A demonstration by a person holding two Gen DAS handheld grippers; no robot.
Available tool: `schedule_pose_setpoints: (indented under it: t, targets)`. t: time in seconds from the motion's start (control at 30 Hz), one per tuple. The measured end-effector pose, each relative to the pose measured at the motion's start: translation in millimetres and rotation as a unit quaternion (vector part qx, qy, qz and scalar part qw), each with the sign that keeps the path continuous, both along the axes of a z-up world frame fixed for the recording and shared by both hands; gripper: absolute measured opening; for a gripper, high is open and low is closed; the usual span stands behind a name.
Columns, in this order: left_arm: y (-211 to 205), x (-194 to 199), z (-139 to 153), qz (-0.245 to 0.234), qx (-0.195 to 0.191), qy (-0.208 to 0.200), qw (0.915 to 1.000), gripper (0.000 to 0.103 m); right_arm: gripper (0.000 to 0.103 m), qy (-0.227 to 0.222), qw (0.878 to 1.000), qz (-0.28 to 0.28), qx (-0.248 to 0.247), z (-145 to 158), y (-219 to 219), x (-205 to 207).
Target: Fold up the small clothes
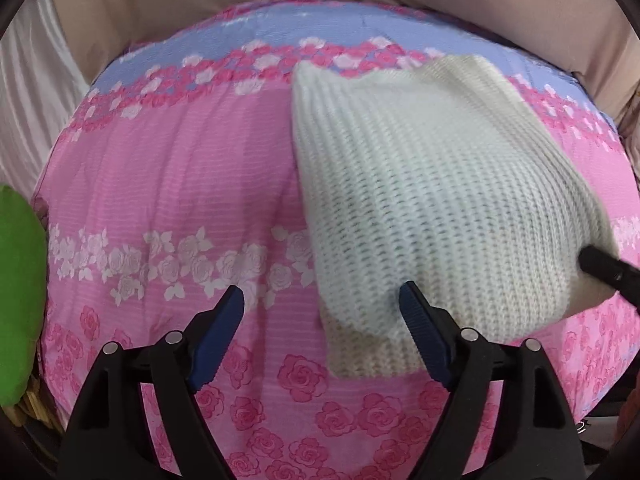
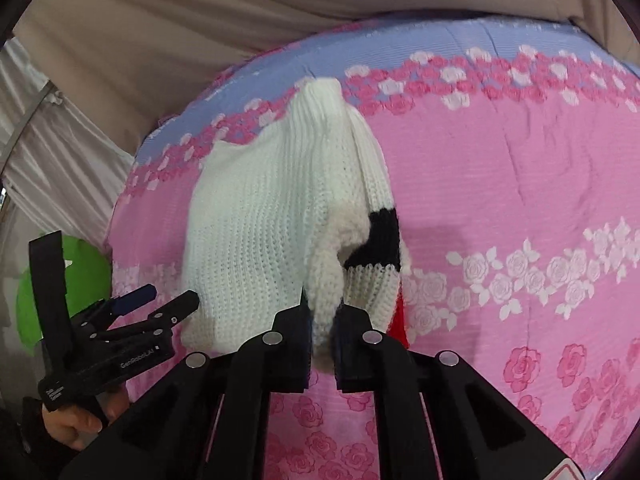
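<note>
Left wrist view: left gripper (image 1: 322, 308) spread wide, nothing between blue pads (image 1: 218, 336), poised over pink rose-print bedcover (image 1: 168, 184). White knit sweater (image 1: 432, 200) draped right of centre, its lower edge just ahead of right-hand pad. Black tip of right gripper (image 1: 600, 266) at sweater's right corner. Green object (image 1: 18, 292) at left edge. Right wrist view: right gripper (image 2: 323, 334) pinched tight on bunched fold of sweater (image 2: 256, 216), fabric lifted from bedcover (image 2: 500, 184); black band and red patch on sleeve. Left gripper (image 2: 160, 300) at lower left, gaping, in a hand (image 2: 74, 426); lettering "GenRobot.AI" partly legible on body.
</note>
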State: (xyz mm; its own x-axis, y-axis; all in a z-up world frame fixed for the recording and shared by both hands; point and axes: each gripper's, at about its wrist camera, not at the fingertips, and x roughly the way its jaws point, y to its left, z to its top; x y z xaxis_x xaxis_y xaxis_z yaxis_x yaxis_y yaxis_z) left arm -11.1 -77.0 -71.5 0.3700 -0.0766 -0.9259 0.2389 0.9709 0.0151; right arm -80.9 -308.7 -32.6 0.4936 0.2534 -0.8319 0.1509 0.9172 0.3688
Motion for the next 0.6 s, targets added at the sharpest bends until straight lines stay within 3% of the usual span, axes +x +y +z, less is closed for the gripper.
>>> schedule_pose_setpoints:
  t: [0.07,0.1,0.17,0.27,0.3,0.37,0.47,0.6]
  targets:
    - [6,3,-15,0.016,-0.02,0.023,0.9994,0.08,0.008,0.019,1.0,0.005,-0.008,-15,-2,0]
    - [9,2,-15,0.024,-0.028,0.028,0.9989,0.08,0.008,0.045,0.999,0.005,-0.017,-37,-4,2]
    - [11,-4,-2,0.028,-0.028,0.017,0.9991,0.078,0.007,0.078,0.997,0.001,-0.007,-70,-7,3]
    - [15,-15,29,0.035,-0.033,-0.026,0.9985,0.077,0.014,0.051,0.998,-0.021,0.019,-45,-13,-6]
    - [14,-16,37,0.036,-0.034,-0.04,0.998,0.077,0.02,0.036,0.999,-0.023,0.008,-32,-13,-9]
    - [9,-12,47,0.039,-0.028,-0.062,0.9969,0.077,0.02,-0.001,1.0,-0.011,-0.026,-5,-9,-13]
    - [-2,9,35,0.043,-0.021,-0.056,0.9973,0.077,0.015,-0.032,0.998,0.023,-0.048,16,3,-2]
    - [-17,28,0,0.04,0.005,-0.018,0.999,0.077,0.014,-0.027,0.994,0.049,-0.094,-2,14,30]
